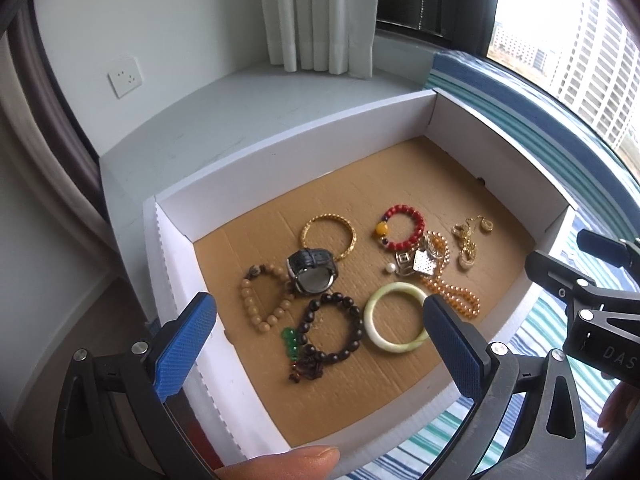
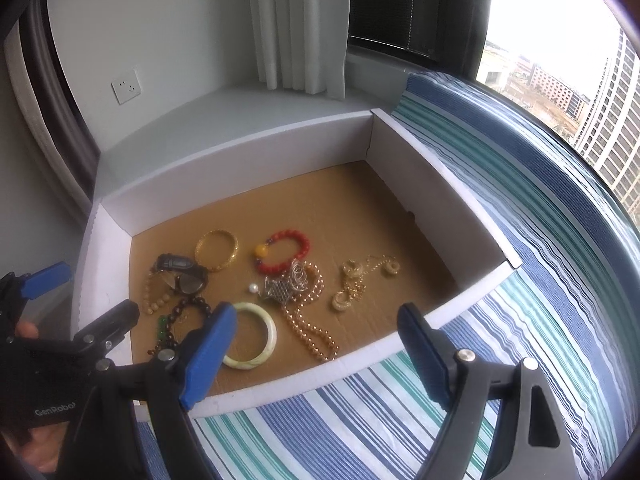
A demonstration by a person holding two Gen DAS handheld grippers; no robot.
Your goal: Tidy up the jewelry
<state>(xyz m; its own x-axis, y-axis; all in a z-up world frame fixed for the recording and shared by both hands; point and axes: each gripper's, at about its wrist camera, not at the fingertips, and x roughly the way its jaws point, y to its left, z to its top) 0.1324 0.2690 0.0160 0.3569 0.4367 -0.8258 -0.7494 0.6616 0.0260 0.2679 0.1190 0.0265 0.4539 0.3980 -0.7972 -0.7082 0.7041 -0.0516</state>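
A shallow white box (image 1: 300, 148) with a brown cardboard floor holds loose jewelry: a gold bangle (image 1: 328, 217), a red bead bracelet (image 1: 418, 224), a black watch (image 1: 312, 274), a tan bead bracelet (image 1: 250, 300), a dark bead bracelet (image 1: 316, 308), a pale jade bangle (image 1: 394, 347), an orange bead necklace (image 1: 456, 294) and a gold chain (image 1: 468, 240). My left gripper (image 1: 319, 305) hovers open above the box's near left part, holding nothing. My right gripper (image 2: 318, 312) stands open over the box's near edge, beside the jade bangle (image 2: 271, 334) and the necklace (image 2: 312, 332).
The box (image 2: 240, 168) lies on a blue, green and white striped cloth (image 2: 400, 420), against a grey ledge (image 1: 240, 100). Behind are a white curtain (image 1: 316, 12), a wall socket (image 1: 125, 76) and a window (image 1: 580, 60). A thumb (image 1: 292, 462) shows at the bottom edge.
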